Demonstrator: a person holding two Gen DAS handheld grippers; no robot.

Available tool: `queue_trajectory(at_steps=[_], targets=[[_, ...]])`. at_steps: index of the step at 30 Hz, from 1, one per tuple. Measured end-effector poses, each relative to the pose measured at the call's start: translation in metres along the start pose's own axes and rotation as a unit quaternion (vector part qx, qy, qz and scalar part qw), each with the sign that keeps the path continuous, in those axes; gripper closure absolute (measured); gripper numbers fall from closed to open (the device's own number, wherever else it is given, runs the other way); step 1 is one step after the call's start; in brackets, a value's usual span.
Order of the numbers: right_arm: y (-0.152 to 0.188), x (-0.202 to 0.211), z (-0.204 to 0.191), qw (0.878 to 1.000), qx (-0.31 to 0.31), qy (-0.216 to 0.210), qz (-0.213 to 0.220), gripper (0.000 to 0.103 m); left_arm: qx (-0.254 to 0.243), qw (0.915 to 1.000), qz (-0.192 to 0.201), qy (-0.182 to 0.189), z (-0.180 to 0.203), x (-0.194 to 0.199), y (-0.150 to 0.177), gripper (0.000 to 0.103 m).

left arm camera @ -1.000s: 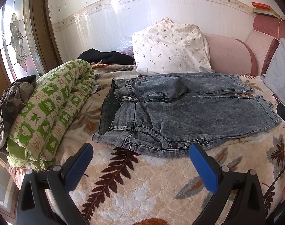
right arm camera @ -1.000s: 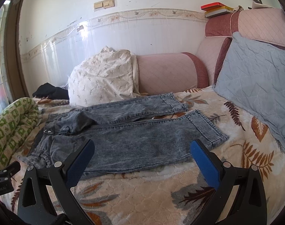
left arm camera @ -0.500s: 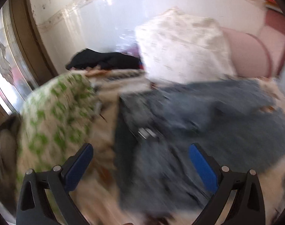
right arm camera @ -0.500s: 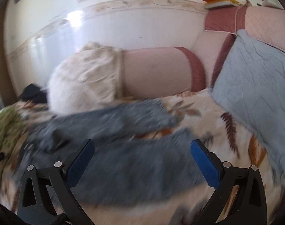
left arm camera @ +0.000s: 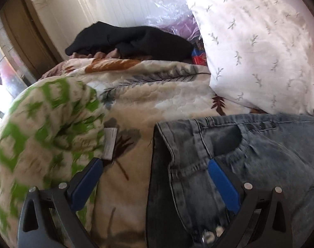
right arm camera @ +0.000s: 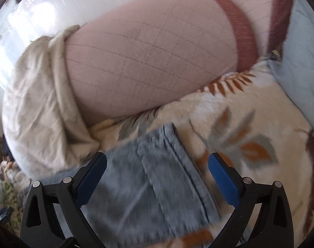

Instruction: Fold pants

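Grey-blue jeans lie flat on a leaf-patterned bedspread. In the left wrist view the waistband (left arm camera: 200, 142) with a belt loop and pocket lies close below my open left gripper (left arm camera: 155, 163), whose right finger (left arm camera: 221, 184) is over the denim and left finger over the bedspread. In the right wrist view the far leg's hem (right arm camera: 167, 161) lies between the fingers of my open right gripper (right arm camera: 157, 161), which hovers just above it. Neither gripper holds anything.
A rolled green-and-white blanket (left arm camera: 39, 132) lies left of the waistband. A white patterned pillow (left arm camera: 256, 47) and black clothing (left arm camera: 132, 41) sit behind. A pink bolster (right arm camera: 148, 51), a beige pillow (right arm camera: 39, 103) and a blue cushion (right arm camera: 303, 51) crowd the hem end.
Both grippers have moved forward and down toward the jeans, the left to the waistband's far corner, the right to the far leg's hem. Both remain open.
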State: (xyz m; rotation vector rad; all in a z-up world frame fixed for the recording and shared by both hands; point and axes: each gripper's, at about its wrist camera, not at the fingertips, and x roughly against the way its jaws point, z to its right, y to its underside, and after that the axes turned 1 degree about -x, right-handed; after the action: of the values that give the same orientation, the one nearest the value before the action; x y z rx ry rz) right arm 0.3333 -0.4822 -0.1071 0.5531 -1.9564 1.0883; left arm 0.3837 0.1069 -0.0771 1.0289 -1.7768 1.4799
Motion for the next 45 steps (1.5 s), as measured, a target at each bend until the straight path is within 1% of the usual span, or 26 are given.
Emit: queue_trajectory(at_steps=[1, 3, 7, 9, 10, 13, 14, 16, 17, 18, 19, 21, 22, 23, 24, 25, 26, 28, 29, 30, 33, 35, 39, 41, 43, 45], targets=[[-0.005, -0.012, -0.002, 1.0, 0.004, 0.007, -0.01, 0.006, 0.003, 1.0, -0.006, 0.003, -0.003, -0.006, -0.005, 0.0], [-0.009, -0.026, -0.003, 0.999, 0.014, 0.021, -0.022, 0.015, 0.015, 0.9996, -0.022, 0.008, -0.012, -0.017, -0.013, 0.0], [-0.007, -0.048, -0.007, 0.998, 0.025, 0.026, -0.056, 0.019, 0.03, 0.9988, -0.037, 0.011, -0.026, -0.032, -0.028, 0.0], [-0.002, -0.061, -0.009, 0.996, 0.031, 0.047, -0.076, 0.032, 0.032, 0.9976, -0.056, 0.024, -0.027, -0.041, -0.032, 0.001], [0.001, -0.067, -0.01, 0.994, 0.034, 0.06, -0.084, 0.032, 0.032, 0.9966, -0.067, 0.035, -0.027, -0.046, -0.033, 0.002], [0.004, -0.067, -0.015, 0.994, 0.043, 0.077, -0.072, 0.034, 0.042, 0.9946, -0.081, 0.049, -0.025, -0.056, -0.039, 0.003], [0.005, -0.066, -0.016, 0.994, 0.041, 0.078, -0.07, 0.035, 0.045, 0.9939, -0.085, 0.054, -0.024, -0.059, -0.041, 0.005], [0.005, -0.065, -0.016, 0.994, 0.036, 0.078, -0.068, 0.038, 0.061, 0.9922, -0.084, 0.069, -0.026, -0.062, -0.046, 0.006], [0.005, -0.065, -0.017, 0.994, 0.037, 0.081, -0.068, 0.042, 0.071, 0.9908, -0.087, 0.075, -0.028, -0.065, -0.048, 0.008], [0.005, -0.065, -0.017, 0.993, 0.039, 0.084, -0.068, 0.043, 0.079, 0.9891, -0.093, 0.082, -0.028, -0.069, -0.049, 0.017], [0.005, -0.064, -0.017, 0.993, 0.038, 0.083, -0.068, 0.044, 0.082, 0.9875, -0.1, 0.09, -0.026, -0.073, -0.049, 0.022], [0.005, -0.065, -0.015, 0.994, 0.033, 0.085, -0.068, 0.048, 0.084, 0.9841, -0.119, 0.102, -0.022, -0.083, -0.05, 0.041], [0.005, -0.064, -0.013, 0.994, 0.03, 0.086, -0.066, 0.052, 0.084, 0.9821, -0.127, 0.111, -0.019, -0.088, -0.05, 0.046], [0.002, -0.065, -0.012, 0.994, 0.03, 0.087, -0.063, 0.06, 0.087, 0.98, -0.134, 0.118, -0.018, -0.093, -0.05, 0.052], [0.002, -0.064, -0.014, 0.994, 0.032, 0.085, -0.061, 0.07, 0.093, 0.9787, -0.139, 0.119, -0.019, -0.097, -0.05, 0.054], [0.002, -0.064, -0.014, 0.995, 0.032, 0.076, -0.063, 0.076, 0.101, 0.9776, -0.137, 0.124, -0.02, -0.099, -0.05, 0.057], [0.002, -0.064, -0.015, 0.995, 0.031, 0.07, -0.067, 0.08, 0.106, 0.9757, -0.137, 0.134, -0.021, -0.102, -0.05, 0.065], [0.001, -0.063, -0.018, 0.994, 0.037, 0.076, -0.066, 0.081, 0.121, 0.9721, -0.135, 0.149, -0.026, -0.104, -0.052, 0.074], [0.001, -0.064, -0.019, 0.994, 0.039, 0.075, -0.065, 0.084, 0.126, 0.9696, -0.134, 0.162, -0.029, -0.105, -0.052, 0.081], [0.001, -0.063, -0.02, 0.995, 0.039, 0.073, -0.061, 0.087, 0.128, 0.9676, -0.134, 0.171, -0.03, -0.104, -0.052, 0.082], [0.002, -0.056, -0.022, 0.996, 0.037, 0.067, -0.053, 0.089, 0.119, 0.9695, -0.125, 0.174, -0.03, -0.097, -0.055, 0.085], [0.004, -0.059, -0.023, 0.996, 0.039, 0.067, -0.051, 0.09, 0.125, 0.9686, -0.116, 0.181, -0.032, -0.09, -0.056, 0.086], [0.006, -0.039, -0.028, 0.997, 0.036, 0.057, -0.04, 0.091, 0.148, 0.9607, -0.094, 0.215, -0.046, -0.063, -0.061, 0.086], [0.004, -0.026, -0.025, 0.998, 0.027, 0.045, -0.032, 0.091, 0.152, 0.9577, -0.077, 0.232, -0.05, -0.048, -0.056, 0.086], [0.002, -0.011, -0.024, 0.999, 0.021, 0.032, -0.021, 0.092, 0.16, 0.9525, -0.061, 0.252, -0.057, -0.03, -0.055, 0.086], [-0.003, 0.001, -0.018, 1.0, 0.015, 0.023, -0.013, 0.092, 0.16, 0.9505, -0.047, 0.262, -0.067, -0.016, -0.048, 0.086]])
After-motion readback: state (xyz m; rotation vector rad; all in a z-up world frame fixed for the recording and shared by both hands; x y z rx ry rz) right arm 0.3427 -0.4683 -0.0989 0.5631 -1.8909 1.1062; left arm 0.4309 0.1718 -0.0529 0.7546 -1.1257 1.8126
